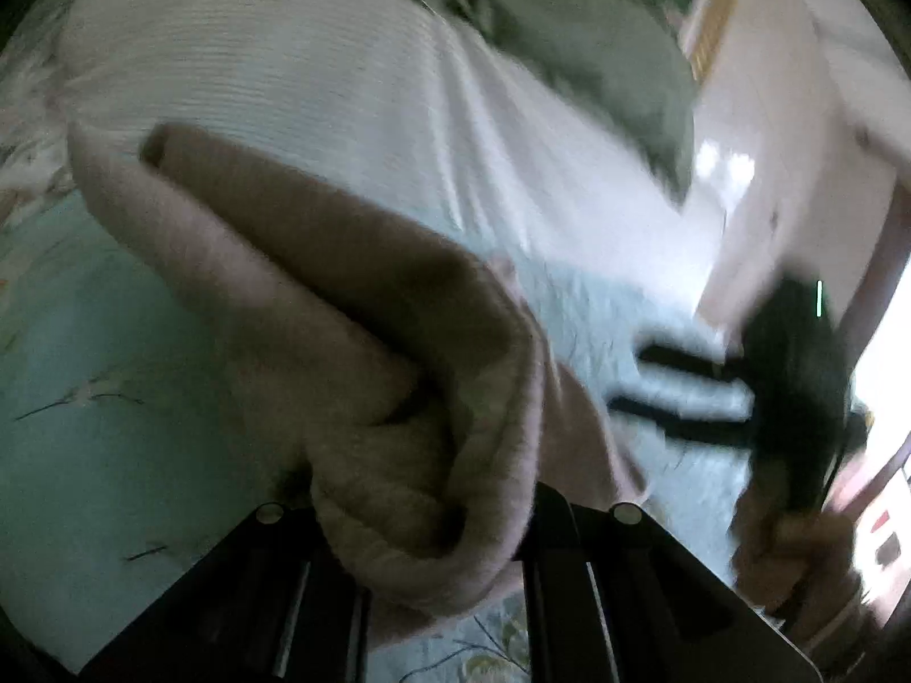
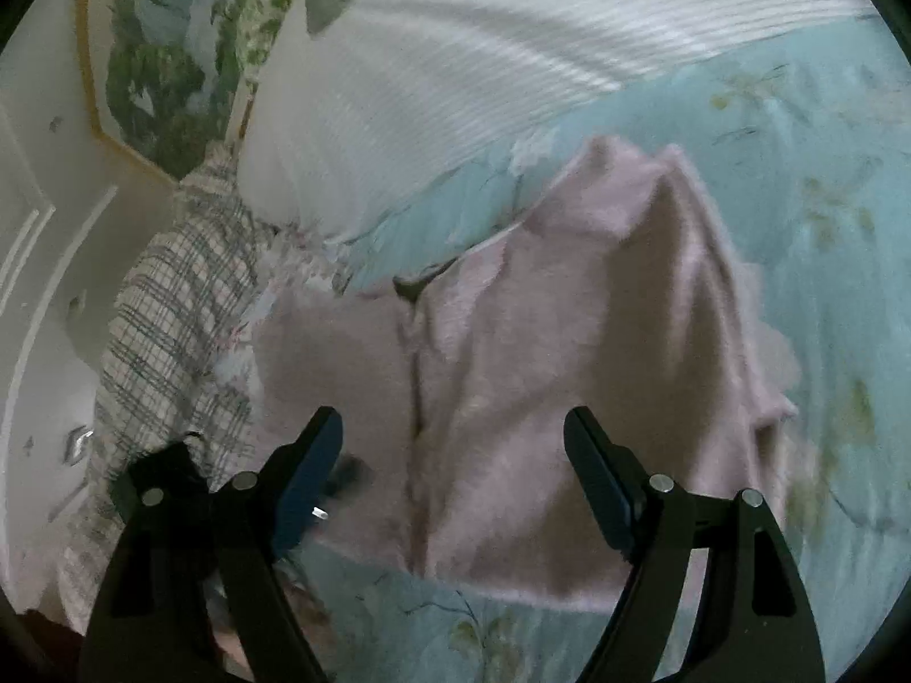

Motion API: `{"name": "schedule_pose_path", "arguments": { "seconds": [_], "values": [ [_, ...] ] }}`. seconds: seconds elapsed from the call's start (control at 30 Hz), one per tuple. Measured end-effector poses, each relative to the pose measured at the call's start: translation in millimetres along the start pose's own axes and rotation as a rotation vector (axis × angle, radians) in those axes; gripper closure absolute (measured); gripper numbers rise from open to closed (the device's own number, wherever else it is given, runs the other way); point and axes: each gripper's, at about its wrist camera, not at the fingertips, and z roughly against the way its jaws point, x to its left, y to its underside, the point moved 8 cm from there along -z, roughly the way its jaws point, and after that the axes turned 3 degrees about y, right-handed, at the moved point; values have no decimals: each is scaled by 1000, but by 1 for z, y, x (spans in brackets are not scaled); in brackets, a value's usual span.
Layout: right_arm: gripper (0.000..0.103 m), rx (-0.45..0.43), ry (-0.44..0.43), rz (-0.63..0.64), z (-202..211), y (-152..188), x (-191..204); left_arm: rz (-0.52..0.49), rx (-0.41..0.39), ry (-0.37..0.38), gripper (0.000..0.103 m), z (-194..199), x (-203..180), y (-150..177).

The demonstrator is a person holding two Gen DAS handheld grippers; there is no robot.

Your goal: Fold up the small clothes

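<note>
A small pink fleece garment lies on the light blue floral bedsheet, partly folded, with a seam down its middle. My right gripper is open and empty, hovering over the garment's near edge. In the left wrist view, my left gripper is shut on a thick bunched fold of the pink garment and lifts it off the sheet. The right gripper shows blurred at the right of that view.
A white ribbed pillow lies beyond the garment. A plaid cloth lies at the bed's left edge. A grey-green cloth sits behind the pillow. A white wall and a framed picture stand further back.
</note>
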Motion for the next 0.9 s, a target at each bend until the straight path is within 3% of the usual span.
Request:
{"name": "schedule_pose_path", "arguments": {
  "seconds": [0.07,0.17,0.33,0.5,0.53,0.57,0.63,0.77,0.9],
  "values": [
    [22,62,-37,2,-22,-6,3,-31,55,-19,95,-24,-5,11],
    [22,146,-24,50,-55,-14,9,-30,109,-18,95,-43,-2,23],
    [6,246,-34,219,-98,-20,43,-9,110,5,95,-44,6,22],
    [7,277,54,218,-137,-29,34,-2,99,19,95,-40,8,24],
    [18,263,61,209,-142,-35,29,-5,100,18,95,-40,8,25],
    [49,239,60,198,-146,-42,25,-9,103,15,95,-41,8,25],
    [86,222,60,157,-149,-53,16,-16,105,10,95,-40,9,25],
    [86,112,1,205,-111,-71,35,-32,73,50,95,-25,-11,12],
    [86,19,13,228,-63,-91,30,-67,58,126,94,-26,-46,-3]
  ]
}}
